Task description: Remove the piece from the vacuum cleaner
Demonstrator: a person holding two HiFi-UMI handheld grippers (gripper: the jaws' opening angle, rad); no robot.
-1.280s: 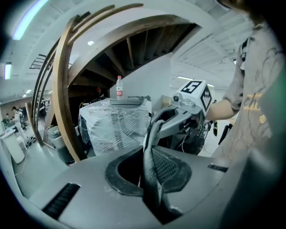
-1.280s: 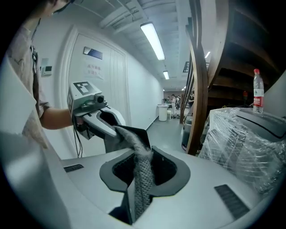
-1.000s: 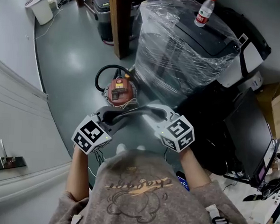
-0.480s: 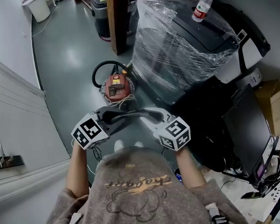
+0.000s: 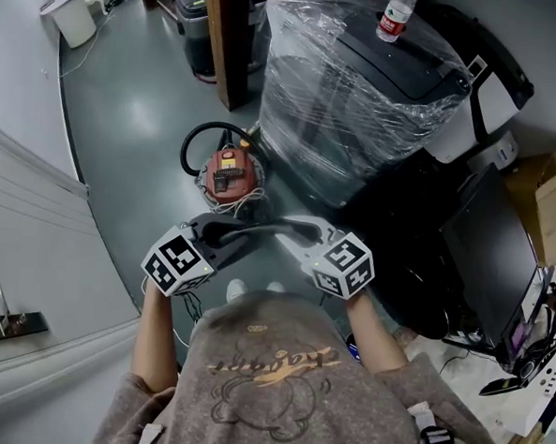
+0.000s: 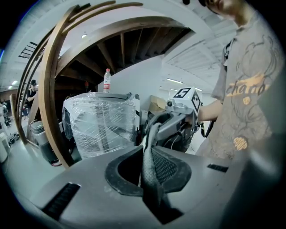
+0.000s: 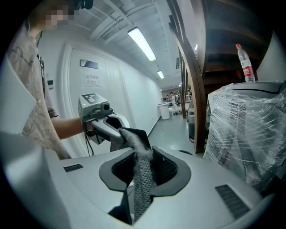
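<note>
Near the vacuum cleaner [image 5: 232,173], left gripper [image 5: 222,241] and right gripper [image 5: 300,238] clamp the mesh piece [image 5: 264,228], seemingly detached; setting it down likely follows

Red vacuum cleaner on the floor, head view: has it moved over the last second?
No. The red vacuum cleaner keeps its place beside the wrapped machine and the wooden post; the whole view shifted together.

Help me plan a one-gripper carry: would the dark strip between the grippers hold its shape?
Probably not: the strip creases and twists at the pinch, so it seems floppy. Its mesh looks thin, so likely light. Held at one end, it would probably dangle.
</note>
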